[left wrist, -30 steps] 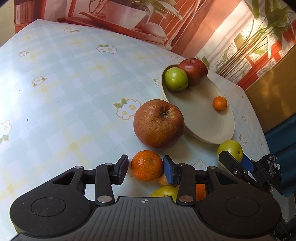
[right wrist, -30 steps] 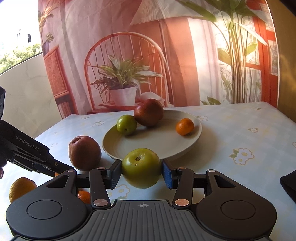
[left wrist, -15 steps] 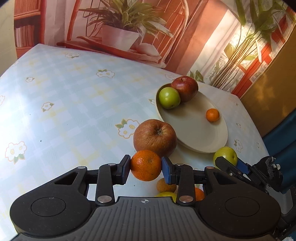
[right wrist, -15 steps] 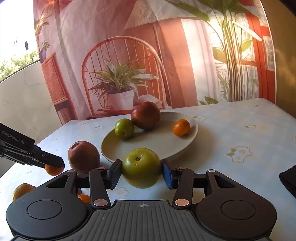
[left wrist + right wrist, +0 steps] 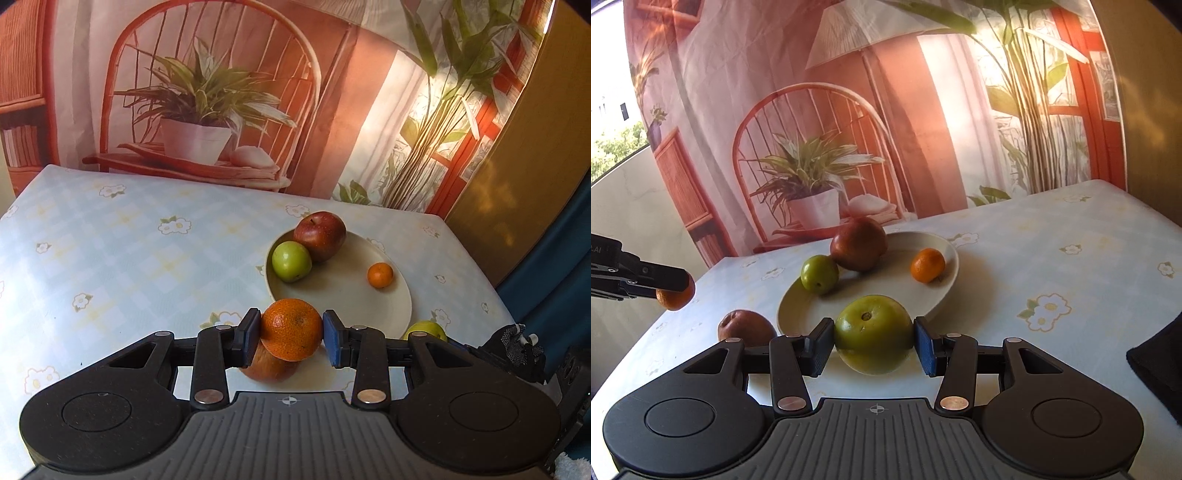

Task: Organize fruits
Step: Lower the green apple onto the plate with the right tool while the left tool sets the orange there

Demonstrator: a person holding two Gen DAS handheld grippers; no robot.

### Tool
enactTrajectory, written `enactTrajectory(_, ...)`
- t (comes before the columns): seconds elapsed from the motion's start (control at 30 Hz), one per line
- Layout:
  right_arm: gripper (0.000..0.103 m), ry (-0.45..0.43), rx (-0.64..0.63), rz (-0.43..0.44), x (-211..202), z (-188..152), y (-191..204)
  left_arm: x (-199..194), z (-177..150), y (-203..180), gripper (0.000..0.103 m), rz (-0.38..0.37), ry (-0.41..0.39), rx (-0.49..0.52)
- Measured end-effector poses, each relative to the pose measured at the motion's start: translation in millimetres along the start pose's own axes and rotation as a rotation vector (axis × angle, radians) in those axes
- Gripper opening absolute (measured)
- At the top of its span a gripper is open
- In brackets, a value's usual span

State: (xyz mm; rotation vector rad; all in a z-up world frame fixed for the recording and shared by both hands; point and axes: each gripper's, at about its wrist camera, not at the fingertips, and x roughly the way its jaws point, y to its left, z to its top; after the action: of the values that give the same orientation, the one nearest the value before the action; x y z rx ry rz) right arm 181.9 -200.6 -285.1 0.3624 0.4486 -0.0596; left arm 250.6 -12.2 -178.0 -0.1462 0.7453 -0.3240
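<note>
Three fruits sit on the plate (image 5: pixel 400 306) already: red apple (image 5: pixel 321 235), small green one (image 5: pixel 291 261), little mandarin (image 5: pixel 380 275). Left tongs (image 5: pixel 291 334) clamp an orange (image 5: pixel 291 329) aloft at the plate's 7 o'clock; right tongs (image 5: pixel 874 345) grip a green apple (image 5: pixel 873 334), pitched gently downward. A brown apple (image 5: pixel 746 328) waits on the tabletop (image 5: pixel 110 266).

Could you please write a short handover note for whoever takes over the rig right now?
Left gripper: shut on the orange, held clear of the table.
Right gripper: shut on the large green apple, near the plate's front edge.
Plate: holds a red apple, a small green apple and a small orange.
Done: three fruits plated, two more picked up.
Left: set both held fruits on the plate, then fetch the brownish apple lying on the tablecloth beside the plate.
</note>
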Motion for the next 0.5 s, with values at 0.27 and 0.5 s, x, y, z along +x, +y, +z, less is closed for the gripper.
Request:
enactTrajectory(0.27, 0.043, 0.052, -0.088, -0.052, 34, 61, -22, 43, 32, -24, 0.038, -0.015, 0.043, 0.089)
enactTrajectory(0.5, 0.043, 0.135, -0.072, -0.051, 64, 71, -30, 92, 40, -40, 0.038, -0.014, 0.125, 0.148)
